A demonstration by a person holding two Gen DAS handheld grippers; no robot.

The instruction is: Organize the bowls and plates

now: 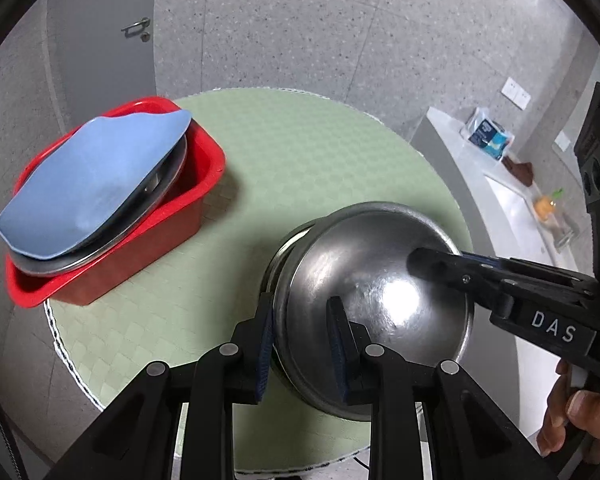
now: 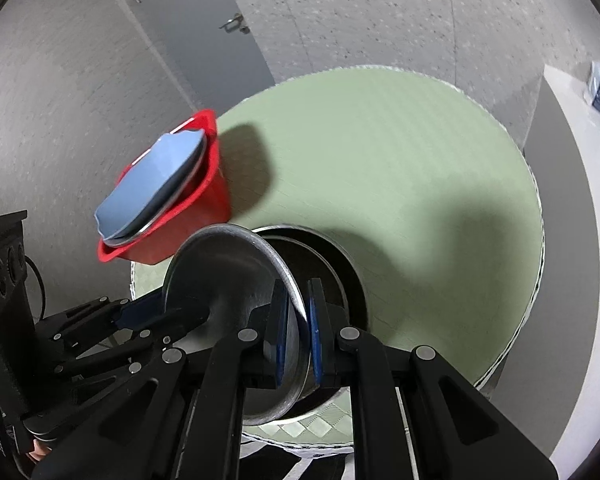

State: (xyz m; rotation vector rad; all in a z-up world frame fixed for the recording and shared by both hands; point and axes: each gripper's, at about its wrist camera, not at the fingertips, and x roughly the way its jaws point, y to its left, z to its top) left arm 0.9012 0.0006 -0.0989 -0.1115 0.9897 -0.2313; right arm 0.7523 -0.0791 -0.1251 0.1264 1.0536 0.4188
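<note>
A steel bowl (image 1: pixel 376 292) is tipped on its edge above a second steel dish (image 2: pixel 320 264) on the round green table (image 1: pixel 300 152). My left gripper (image 1: pixel 302 344) is shut on the bowl's near rim. My right gripper (image 2: pixel 298 320) is shut on the bowl's rim (image 2: pixel 236 276) on the opposite side; it shows in the left wrist view (image 1: pixel 440 264) reaching in from the right. A red bin (image 1: pixel 188 216) at the table's left holds a blue plate (image 1: pixel 96 180) leaning on a steel plate (image 1: pixel 168 184).
A white counter (image 1: pixel 500 200) curves along the right with a blue-white packet (image 1: pixel 488 136), a brown object and a glass with an orange thing. A grey door (image 1: pixel 100 40) stands behind the bin. The table's far half is bare green mat.
</note>
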